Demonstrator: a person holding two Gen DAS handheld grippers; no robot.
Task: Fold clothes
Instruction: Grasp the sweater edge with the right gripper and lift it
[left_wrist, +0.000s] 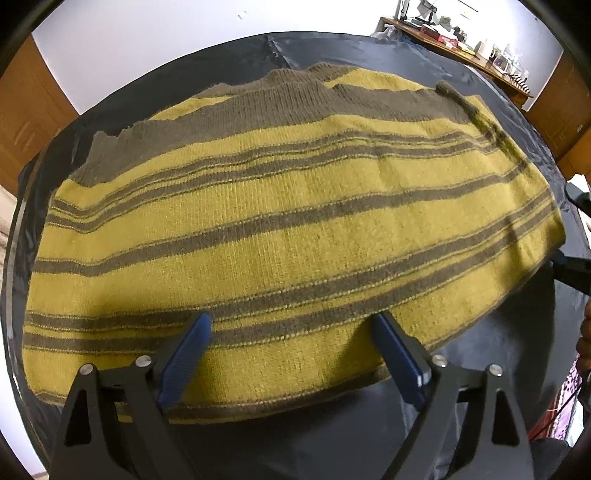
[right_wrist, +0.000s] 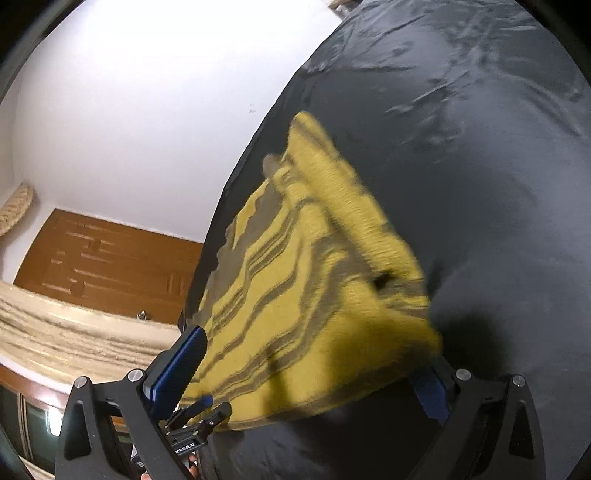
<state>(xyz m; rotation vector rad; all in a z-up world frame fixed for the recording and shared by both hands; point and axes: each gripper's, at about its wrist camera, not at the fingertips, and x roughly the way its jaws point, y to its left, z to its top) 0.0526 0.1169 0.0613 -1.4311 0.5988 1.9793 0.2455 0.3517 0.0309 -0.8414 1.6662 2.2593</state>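
Observation:
A yellow knit sweater with brown stripes (left_wrist: 295, 221) lies spread flat on a table under a black cloth (left_wrist: 480, 369). My left gripper (left_wrist: 291, 321) hovers over the sweater's near hem, its blue-padded fingers wide apart and holding nothing. At the sweater's right edge the right gripper (left_wrist: 572, 273) just shows. In the blurred right wrist view my right gripper (right_wrist: 314, 354) is open. A corner of the sweater (right_wrist: 314, 277) lies between its jaws and covers part of the right finger (right_wrist: 430, 391). The left gripper (right_wrist: 201, 406) shows low beside it.
The black cloth (right_wrist: 480, 184) stretches bare beyond the sweater. A white wall and wooden door (right_wrist: 110, 258) stand past the table's edge, with beige fabric (right_wrist: 74, 332) below. A cluttered wooden shelf (left_wrist: 461, 40) is at the far right, and a wooden cabinet (left_wrist: 22, 122) at the left.

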